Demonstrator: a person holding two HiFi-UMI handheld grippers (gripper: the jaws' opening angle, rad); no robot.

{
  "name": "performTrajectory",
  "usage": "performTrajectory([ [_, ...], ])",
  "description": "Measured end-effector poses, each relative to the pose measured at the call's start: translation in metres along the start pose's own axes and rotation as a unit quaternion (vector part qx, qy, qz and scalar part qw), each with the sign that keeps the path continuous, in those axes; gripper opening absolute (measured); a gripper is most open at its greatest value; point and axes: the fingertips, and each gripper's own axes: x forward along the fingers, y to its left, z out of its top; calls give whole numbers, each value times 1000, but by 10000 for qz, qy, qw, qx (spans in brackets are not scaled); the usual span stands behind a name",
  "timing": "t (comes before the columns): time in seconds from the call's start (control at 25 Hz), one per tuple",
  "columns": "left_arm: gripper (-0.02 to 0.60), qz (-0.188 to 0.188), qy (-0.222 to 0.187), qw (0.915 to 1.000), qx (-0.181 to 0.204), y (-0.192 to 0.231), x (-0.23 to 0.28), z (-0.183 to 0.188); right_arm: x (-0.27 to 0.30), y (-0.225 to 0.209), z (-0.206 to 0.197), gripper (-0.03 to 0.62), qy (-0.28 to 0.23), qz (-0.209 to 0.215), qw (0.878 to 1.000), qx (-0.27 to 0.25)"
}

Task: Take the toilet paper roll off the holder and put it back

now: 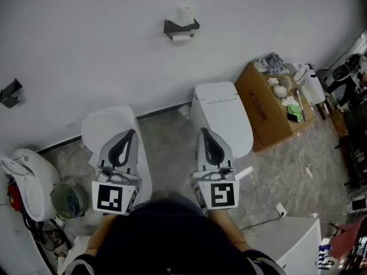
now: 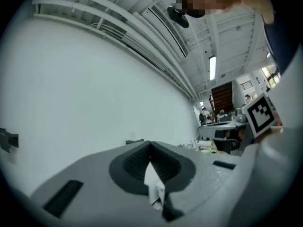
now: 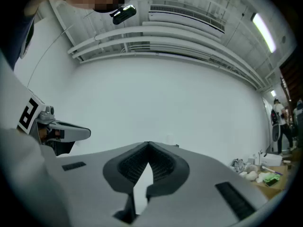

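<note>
Hovering level, left claw (image 1: 132,132) tips together, empty, right claw (image 1: 202,131) likewise.

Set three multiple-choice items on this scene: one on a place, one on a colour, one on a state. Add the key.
1. Where is the toilet paper roll?
A. on the holder on the wall
B. on the floor
C. in a gripper

2. What colour is the cardboard box?
A. brown
B. blue
C. green

3. How do the left gripper jaws stand?
A. wide apart
B. together, empty
C. closed on the roll

Key: A, it stands on the holder, far from both grippers; A, brown sides; B, the tips meet with nothing between.
</note>
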Motion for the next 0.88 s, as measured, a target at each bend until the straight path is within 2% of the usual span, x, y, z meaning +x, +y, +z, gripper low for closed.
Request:
performTrajectory([
  [0.28,2,-24,-3,10000,75,2,8,-2,8,-1,2,16,-105,68,9997,220],
  [0.52,2,-268,-75,9996,-12,-4,28,-5,15,-5,-9,17,43,117,9995,306],
  [0.68,3,-230,26,9997,73,-1,52,-7,28,-13,-9,17,29,165,9993,327],
  [0.88,14,-180,-190,9997,-33,5,91,-1,61,-32,-16,17,-2,265,9993,247],
])
